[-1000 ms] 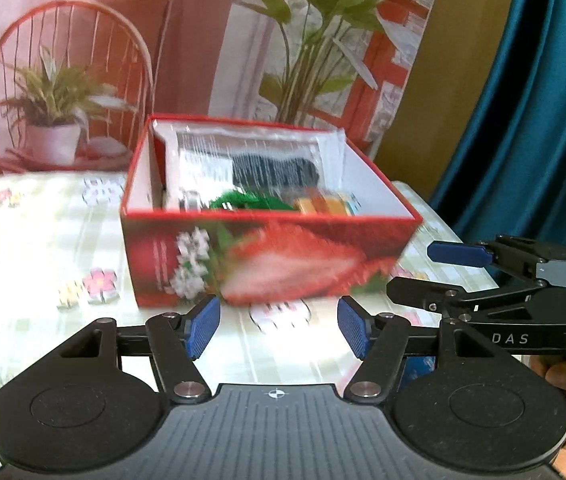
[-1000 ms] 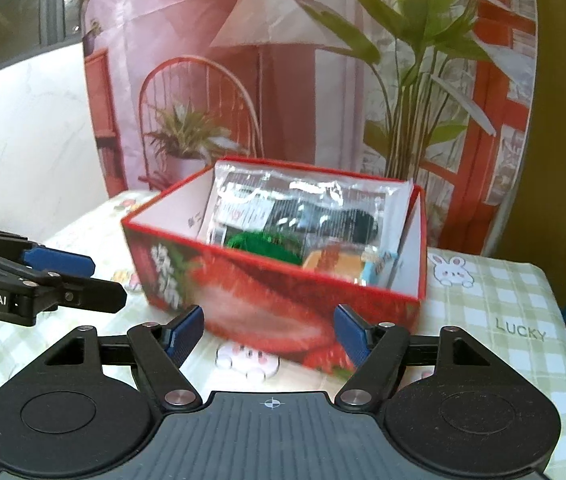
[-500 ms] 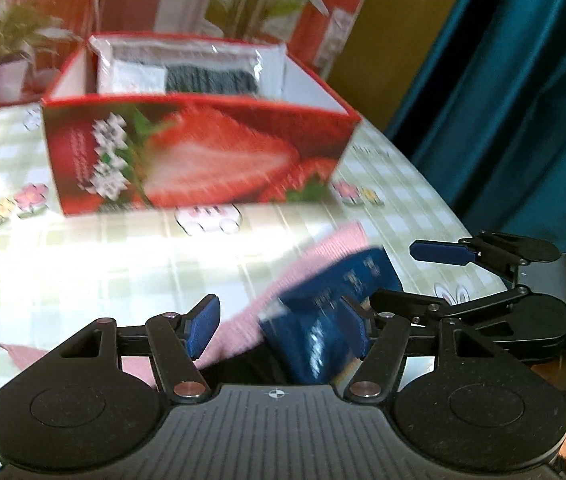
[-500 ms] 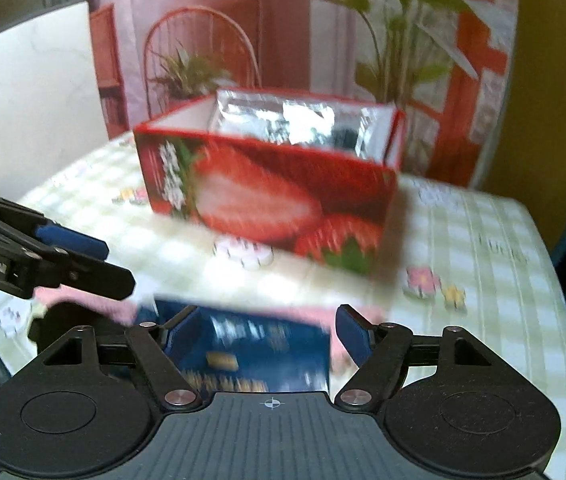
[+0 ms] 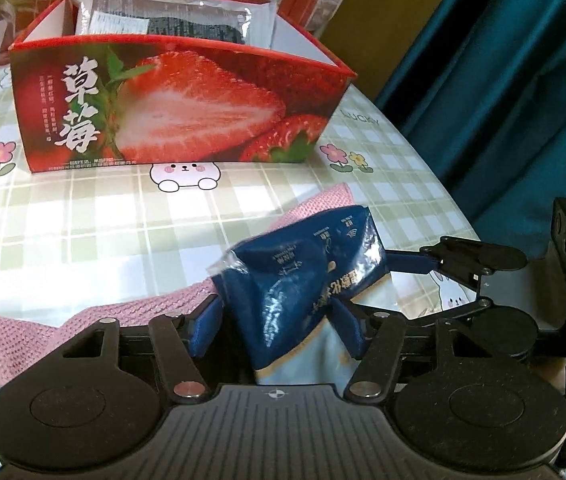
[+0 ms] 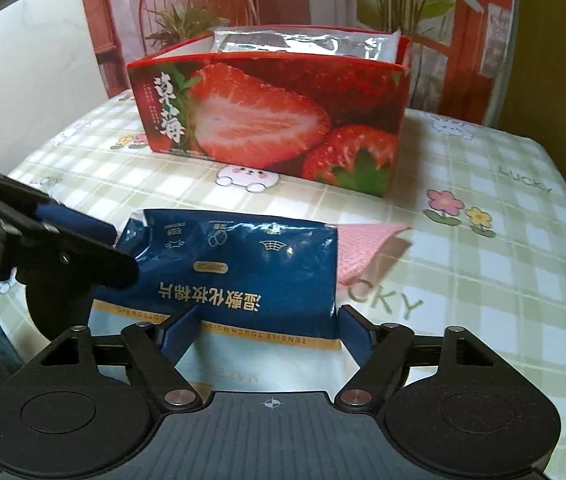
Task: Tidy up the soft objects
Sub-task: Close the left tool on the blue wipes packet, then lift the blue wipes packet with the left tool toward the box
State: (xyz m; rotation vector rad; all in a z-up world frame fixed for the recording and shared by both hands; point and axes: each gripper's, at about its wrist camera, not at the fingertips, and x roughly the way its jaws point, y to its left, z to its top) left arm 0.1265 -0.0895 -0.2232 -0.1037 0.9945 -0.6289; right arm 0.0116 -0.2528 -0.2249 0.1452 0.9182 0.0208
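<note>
A blue and white soft pack of cotton pads (image 6: 243, 276) lies on a pink cloth (image 6: 367, 246) near the table's front edge. My right gripper (image 6: 261, 334) is open, its fingers either side of the pack's near end. My left gripper (image 5: 279, 326) is open with the pack (image 5: 303, 280) between its fingers, coming in from the pack's left side. A red strawberry box (image 5: 179, 108) stands behind, holding a silver packet (image 5: 171, 20). The box also shows in the right wrist view (image 6: 271, 120).
The table has a green checked cloth (image 6: 483, 280) with rabbits and flowers. A teal curtain (image 5: 503, 80) hangs past the right edge. A white wall panel (image 6: 31, 92) stands at the left, a printed backdrop behind the box.
Both grippers have dropped from box height to the table's front and closed in around the blue pack on the pink cloth. Both stay open.
</note>
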